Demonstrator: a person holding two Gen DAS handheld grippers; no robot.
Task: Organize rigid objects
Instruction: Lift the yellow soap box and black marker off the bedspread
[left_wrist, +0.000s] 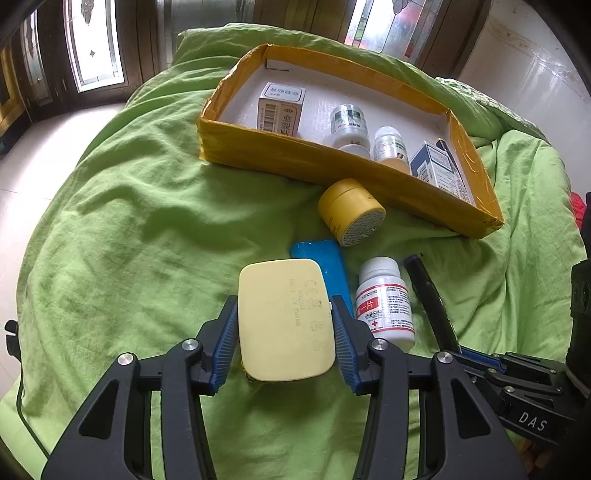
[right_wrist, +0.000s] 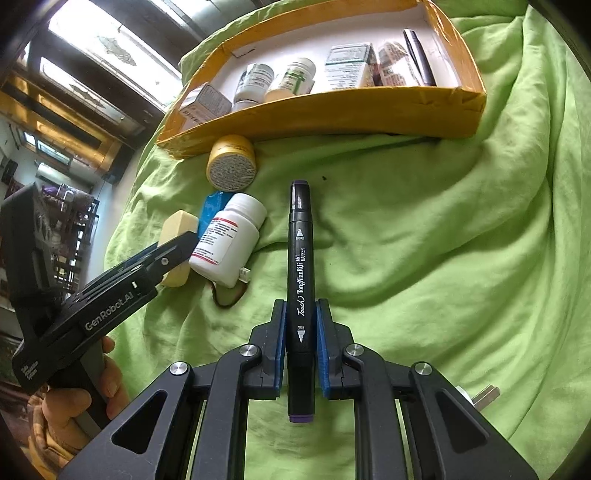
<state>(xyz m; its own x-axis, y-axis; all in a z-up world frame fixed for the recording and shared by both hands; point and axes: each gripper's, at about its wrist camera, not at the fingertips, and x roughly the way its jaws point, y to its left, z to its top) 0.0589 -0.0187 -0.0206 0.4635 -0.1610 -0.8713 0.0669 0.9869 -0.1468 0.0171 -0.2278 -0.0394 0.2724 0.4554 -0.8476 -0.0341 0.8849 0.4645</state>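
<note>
Left gripper (left_wrist: 284, 325): blue-padded fingers (left_wrist: 227, 343) closed on both long sides of a pale yellow case (left_wrist: 284, 321), gripping it just above the green bedsheet (left_wrist: 129, 229).

Right gripper (right_wrist: 301, 339): fingers clamped on a black art marker (right_wrist: 301, 280), which runs lengthwise between the pads, purple cap end pointing away toward the box.

Yellow-taped cardboard box (left_wrist: 295, 155) at far side of bed. Inside: a white carton (left_wrist: 282, 107) at left, two small bottles (left_wrist: 349, 125) in the middle, a blue-and-white carton (left_wrist: 437, 170) at right.

Outside, just near the box's front wall: a yellow jar (left_wrist: 351, 210) on its side. Nearer still, a blue flat item (left_wrist: 325, 266) partly under the case, and a white pill bottle (left_wrist: 384, 302) lying down just right of it. In the right wrist view a hand (right_wrist: 74, 402) grips the left gripper's handle.
</note>
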